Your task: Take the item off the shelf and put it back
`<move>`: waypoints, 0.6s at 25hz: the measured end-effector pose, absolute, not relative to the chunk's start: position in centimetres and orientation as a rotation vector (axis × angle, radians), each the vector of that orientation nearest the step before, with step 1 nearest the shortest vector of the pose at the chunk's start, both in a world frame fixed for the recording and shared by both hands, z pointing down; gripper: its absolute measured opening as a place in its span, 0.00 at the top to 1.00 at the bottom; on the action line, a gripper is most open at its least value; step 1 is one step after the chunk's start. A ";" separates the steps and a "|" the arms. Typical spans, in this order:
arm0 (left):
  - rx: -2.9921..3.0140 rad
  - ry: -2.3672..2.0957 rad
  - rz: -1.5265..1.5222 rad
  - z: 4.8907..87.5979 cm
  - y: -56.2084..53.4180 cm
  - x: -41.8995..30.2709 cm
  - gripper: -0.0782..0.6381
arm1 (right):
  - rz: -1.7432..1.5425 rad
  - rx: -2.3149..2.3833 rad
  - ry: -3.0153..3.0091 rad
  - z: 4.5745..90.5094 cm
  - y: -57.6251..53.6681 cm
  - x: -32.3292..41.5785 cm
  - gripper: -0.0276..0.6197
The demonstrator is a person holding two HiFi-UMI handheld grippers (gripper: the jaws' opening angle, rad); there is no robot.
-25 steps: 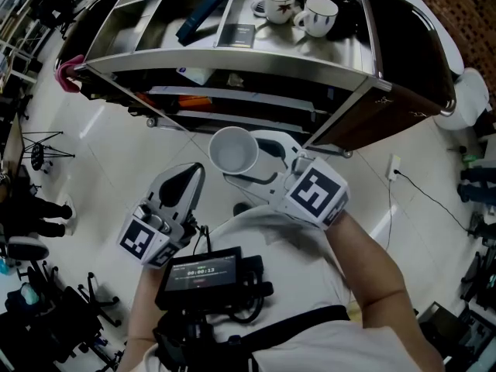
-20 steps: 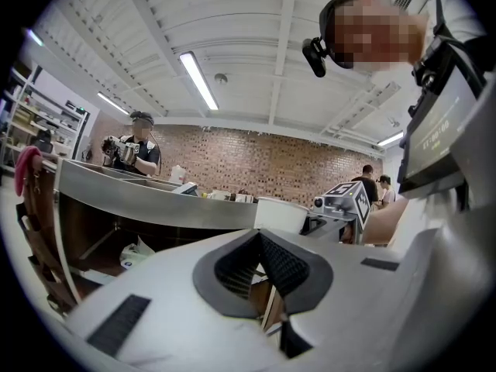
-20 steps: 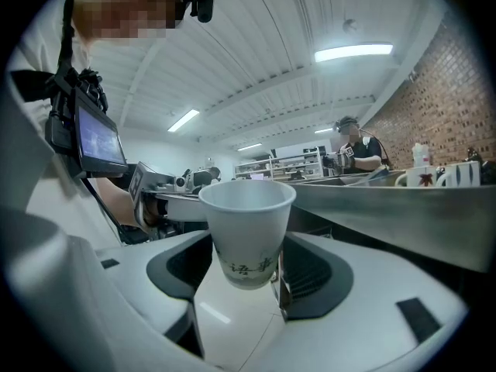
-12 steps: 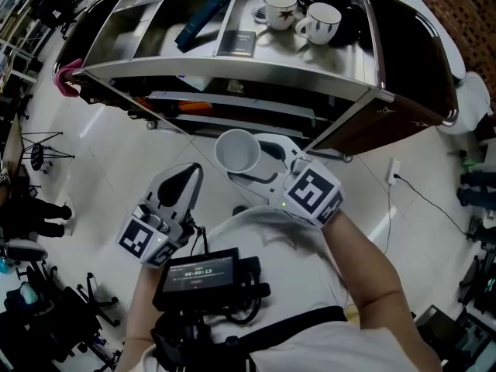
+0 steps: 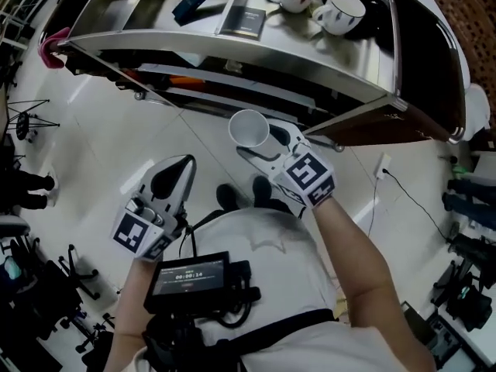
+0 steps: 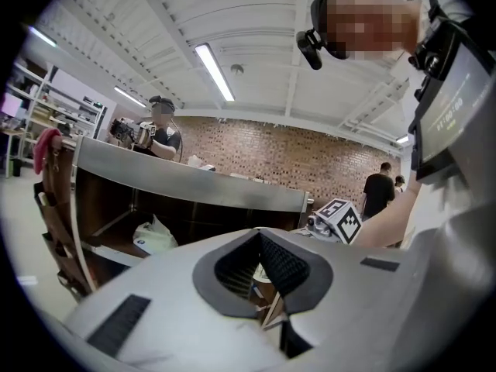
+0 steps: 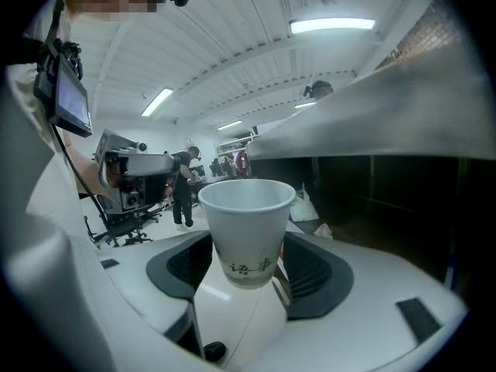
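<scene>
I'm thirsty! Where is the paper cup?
The paper cup stands upright in the right gripper, mid-picture in the head view, just in front of the metal shelf.

A steel shelf (image 5: 147, 18) stands on a pale tiled floor (image 5: 101, 146) in a busy workshop. Strip lights (image 6: 213, 72) on a white ribbed ceiling (image 6: 256, 22) brighten the far brick wall (image 6: 287, 157). Black chairs (image 5: 74, 285) crowd one corner.
</scene>
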State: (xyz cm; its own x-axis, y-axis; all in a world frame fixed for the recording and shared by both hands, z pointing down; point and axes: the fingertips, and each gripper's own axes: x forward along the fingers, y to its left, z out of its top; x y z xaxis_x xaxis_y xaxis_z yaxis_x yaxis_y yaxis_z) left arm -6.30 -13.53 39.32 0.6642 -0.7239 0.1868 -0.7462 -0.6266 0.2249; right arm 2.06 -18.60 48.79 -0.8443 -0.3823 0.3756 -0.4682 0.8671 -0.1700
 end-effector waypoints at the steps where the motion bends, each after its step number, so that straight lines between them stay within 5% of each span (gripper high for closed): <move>1: 2.593 -1.182 0.117 39.6 -13.7 -6.5 0.91 | 0.368 0.656 -2.695 49.5 -19.4 2.3 0.54; 15: 2.490 -1.252 0.178 42.0 -13.6 -6.9 0.91 | 0.318 0.892 -2.520 58.1 -31.8 5.8 0.53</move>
State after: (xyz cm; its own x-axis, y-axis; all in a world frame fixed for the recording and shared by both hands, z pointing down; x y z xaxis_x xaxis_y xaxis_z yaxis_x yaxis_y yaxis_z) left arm -6.91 -13.59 42.01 0.6025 -0.7535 0.2633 -0.7970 -0.5502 0.2492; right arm 5.81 -31.77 58.13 -0.6923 -0.5380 0.4809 -0.6407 0.7649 -0.0665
